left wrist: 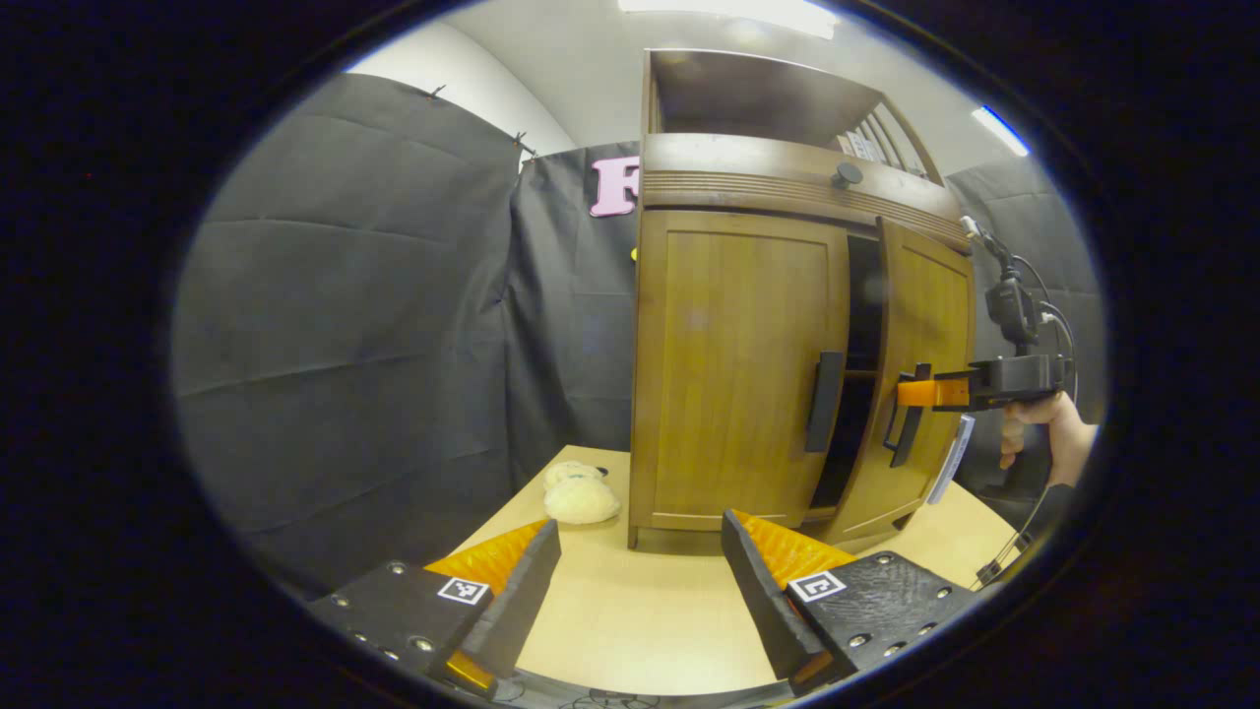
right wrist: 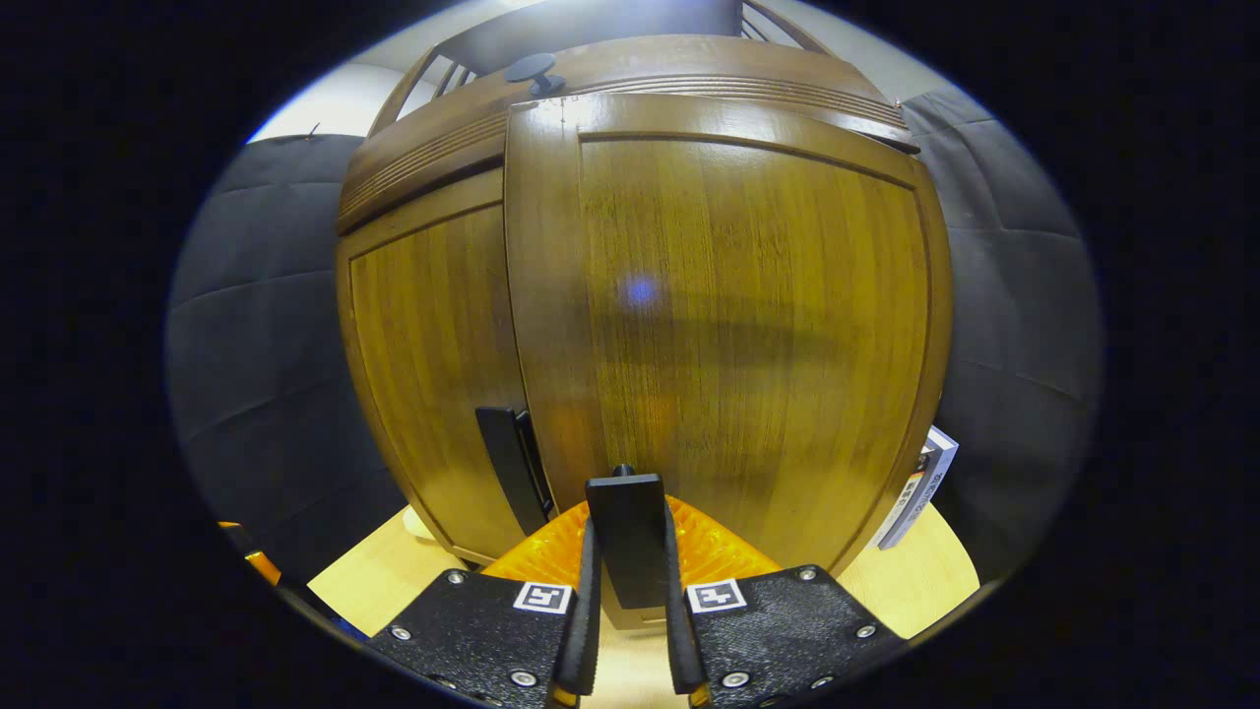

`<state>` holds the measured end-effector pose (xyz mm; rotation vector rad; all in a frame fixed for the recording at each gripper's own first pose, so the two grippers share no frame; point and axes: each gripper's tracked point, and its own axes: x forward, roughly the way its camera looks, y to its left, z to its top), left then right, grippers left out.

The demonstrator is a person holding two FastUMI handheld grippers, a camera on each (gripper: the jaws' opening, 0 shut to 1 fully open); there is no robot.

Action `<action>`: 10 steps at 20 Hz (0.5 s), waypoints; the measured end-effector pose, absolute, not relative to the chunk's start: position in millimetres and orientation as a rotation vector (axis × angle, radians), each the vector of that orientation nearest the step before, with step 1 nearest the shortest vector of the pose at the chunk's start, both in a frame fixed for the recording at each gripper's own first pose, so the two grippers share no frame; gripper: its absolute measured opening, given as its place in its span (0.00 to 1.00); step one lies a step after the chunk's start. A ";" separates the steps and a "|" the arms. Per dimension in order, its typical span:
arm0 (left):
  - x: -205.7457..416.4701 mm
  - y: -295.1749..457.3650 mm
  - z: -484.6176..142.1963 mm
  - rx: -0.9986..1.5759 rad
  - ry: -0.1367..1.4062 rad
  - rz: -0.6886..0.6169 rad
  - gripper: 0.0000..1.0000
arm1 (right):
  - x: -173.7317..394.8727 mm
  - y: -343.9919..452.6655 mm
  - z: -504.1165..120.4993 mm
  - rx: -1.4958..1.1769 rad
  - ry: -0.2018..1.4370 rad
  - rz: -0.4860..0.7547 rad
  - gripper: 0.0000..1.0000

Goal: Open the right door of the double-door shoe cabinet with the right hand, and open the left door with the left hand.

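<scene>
Shoe cabinet [left wrist: 738,374] on the wooden table [left wrist: 630,620] is seen half done: its right door [right wrist: 728,325] is swung partly ajar with its handle [right wrist: 627,537] pinched by the right gripper [right wrist: 627,630], while the left door [left wrist: 738,364] remains closed, its handle [left wrist: 825,402] untouched, the left gripper [left wrist: 640,581] held spread nearby.

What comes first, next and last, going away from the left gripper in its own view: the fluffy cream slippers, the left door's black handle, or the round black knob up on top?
1. Cream slippers, low on the table, left of the cabinet.
2. Left door handle, mid-height, at the door's right edge.
3. Round knob, highest, on the cabinet's top band.
</scene>
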<state>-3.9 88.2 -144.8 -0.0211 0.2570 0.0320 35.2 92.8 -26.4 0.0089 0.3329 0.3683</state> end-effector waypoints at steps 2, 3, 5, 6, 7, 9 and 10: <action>-2.8 87.2 -144.2 -0.018 0.256 0.021 0.94 | 35.5 93.3 -25.7 0.009 0.334 0.372 0.29; -2.1 87.0 -144.1 -0.017 0.255 0.015 0.94 | 35.5 93.8 -27.4 0.011 0.334 0.374 0.29; -1.4 86.3 -142.5 -0.014 0.253 0.000 1.00 | 35.7 94.3 -28.8 0.012 0.338 0.378 0.29; -0.6 86.4 -140.6 -0.011 0.249 -0.008 1.00 | 35.3 94.8 -28.8 0.013 0.342 0.380 0.29; 0.5 86.6 -139.8 -0.005 0.244 -0.016 1.00 | 34.7 94.2 -28.5 0.012 0.345 0.380 0.29; 2.5 86.4 -139.0 0.008 0.236 -0.031 1.00 | 35.0 94.1 -28.6 0.013 0.348 0.379 0.29; 3.4 86.6 -138.8 0.012 0.235 -0.036 1.00 | 35.2 94.0 -28.0 0.014 0.348 0.379 0.29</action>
